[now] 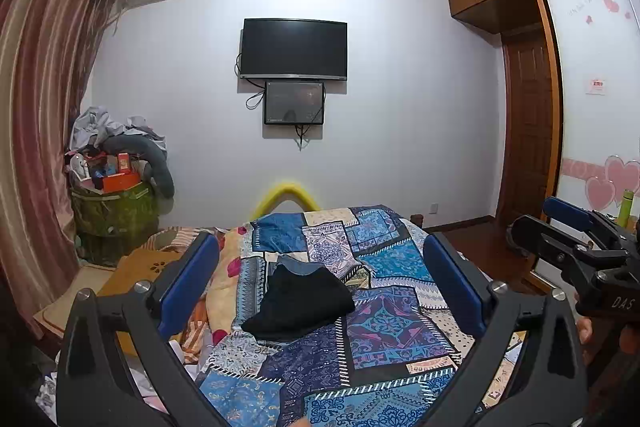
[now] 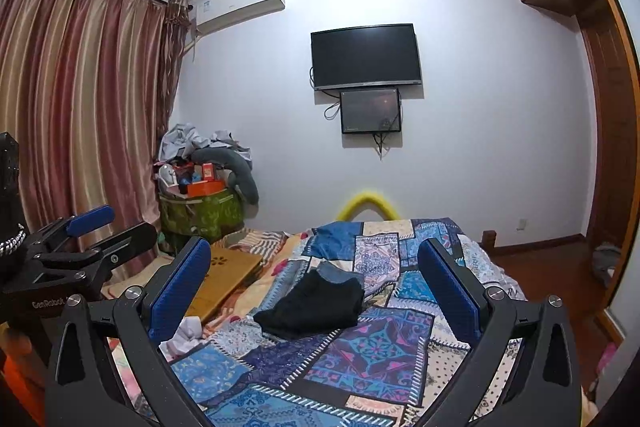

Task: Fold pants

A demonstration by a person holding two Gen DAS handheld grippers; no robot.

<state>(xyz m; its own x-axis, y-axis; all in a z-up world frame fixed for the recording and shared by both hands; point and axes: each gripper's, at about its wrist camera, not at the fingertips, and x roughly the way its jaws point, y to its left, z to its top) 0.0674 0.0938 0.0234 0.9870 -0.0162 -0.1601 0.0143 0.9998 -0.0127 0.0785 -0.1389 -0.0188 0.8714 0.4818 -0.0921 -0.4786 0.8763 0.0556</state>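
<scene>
bedroom wall with a dark tv (image 1: 294, 49) faces me past the patchwork bedspread (image 1: 384, 339). my left tongs (image 1: 320, 283) and right tongs (image 2: 314, 291) both gape wide, holding nothing, raised above the bed. black pants (image 1: 300, 301) lie folded in a compact bundle mid-bed, on a denim piece (image 1: 298, 265), ahead of and below both tongs, apart from them. reaching in carelessly could snag the denim too, or drag the bundle open on the soft, rumpled spread.
</scene>
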